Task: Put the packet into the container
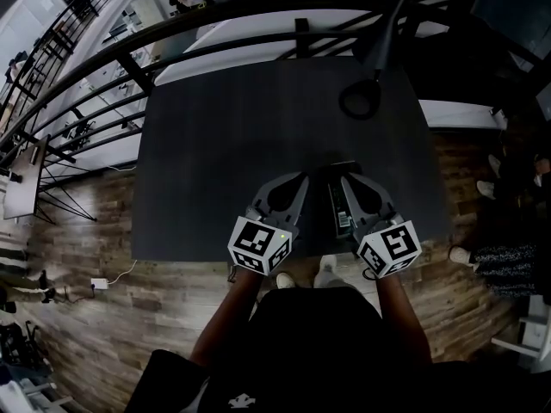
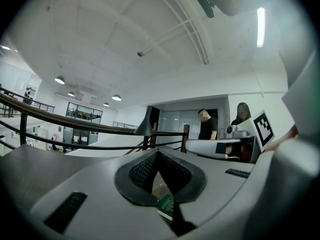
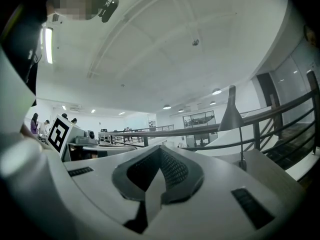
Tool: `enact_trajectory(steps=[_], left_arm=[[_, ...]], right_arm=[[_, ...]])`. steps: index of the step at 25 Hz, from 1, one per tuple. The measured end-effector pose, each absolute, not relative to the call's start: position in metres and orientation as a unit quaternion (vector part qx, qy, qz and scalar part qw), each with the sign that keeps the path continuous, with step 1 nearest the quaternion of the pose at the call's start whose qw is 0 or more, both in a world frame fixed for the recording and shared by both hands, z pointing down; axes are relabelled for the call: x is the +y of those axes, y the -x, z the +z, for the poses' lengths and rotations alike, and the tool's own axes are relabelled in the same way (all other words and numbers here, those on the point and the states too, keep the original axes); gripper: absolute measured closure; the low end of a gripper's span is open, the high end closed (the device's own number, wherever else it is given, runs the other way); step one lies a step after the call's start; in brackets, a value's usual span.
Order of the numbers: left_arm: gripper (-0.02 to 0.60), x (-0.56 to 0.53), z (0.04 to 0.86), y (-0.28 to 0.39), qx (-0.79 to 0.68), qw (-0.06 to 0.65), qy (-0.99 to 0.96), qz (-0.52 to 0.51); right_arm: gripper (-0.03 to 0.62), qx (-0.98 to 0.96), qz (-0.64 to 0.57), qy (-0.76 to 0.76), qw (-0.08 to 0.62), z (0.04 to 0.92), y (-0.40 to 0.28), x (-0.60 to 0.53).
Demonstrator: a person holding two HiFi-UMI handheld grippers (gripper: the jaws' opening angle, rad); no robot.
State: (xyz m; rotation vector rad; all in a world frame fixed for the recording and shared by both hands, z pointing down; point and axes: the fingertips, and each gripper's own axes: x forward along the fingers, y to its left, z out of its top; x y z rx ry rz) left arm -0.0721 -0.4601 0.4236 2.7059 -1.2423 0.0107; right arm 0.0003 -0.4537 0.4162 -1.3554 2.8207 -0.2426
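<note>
Head view: a dark table (image 1: 224,144) fills the middle. A black lamp (image 1: 360,100) stands near its far right corner, and a curved railing (image 1: 215,26) runs beyond its far edge. Wooden floor (image 1: 86,274) shows round the table. Both grippers are over the table's near edge, side by side and angled toward each other, so their tips come close together. The left gripper (image 1: 303,179) and the right gripper (image 1: 344,180) each have their marker cube at the rear, out past the table's near edge. Between them, over the table and just beside the right gripper, is a dark oblong item (image 1: 341,206) with a pale label. From here I cannot tell what it is.

Left gripper view: the jaws stand together, with their tips touching. Low in the slit between them sits the corner of a green packet (image 2: 166,206), caught between the pads over the table's near part. The right gripper's cube shows at the right. Two people (image 2: 206,124) stand far off, beyond the table.

Right gripper view: the jaws are closed tight and their tips meet. Nothing can be made out between them. The lamp rises at the right, at the table's far side, and the left gripper's cube shows at the left.
</note>
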Motion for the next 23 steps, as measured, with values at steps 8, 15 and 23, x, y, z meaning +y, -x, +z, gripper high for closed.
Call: enact_trajectory(steps=[8,15,23], left_arm=[[0.583,-0.4619,0.4233,0.0735,-0.418,0.082,-0.905,0.004],[0.583,-0.4639,0.4254,0.0724,-0.418,0.085,-0.905,0.004],[0.583,-0.4664,0.4202,0.0724,-0.419,0.089,-0.903,-0.006]], right_arm=[[0.591,0.901,-0.075,0.428,-0.004,0.4173,0.0027,-0.4546],[0.591,0.902,-0.073,0.425,-0.005,0.4188,0.0018,-0.4567],[0.591,0.903,-0.071,0.424,-0.009,0.419,-0.0005,-0.4585]])
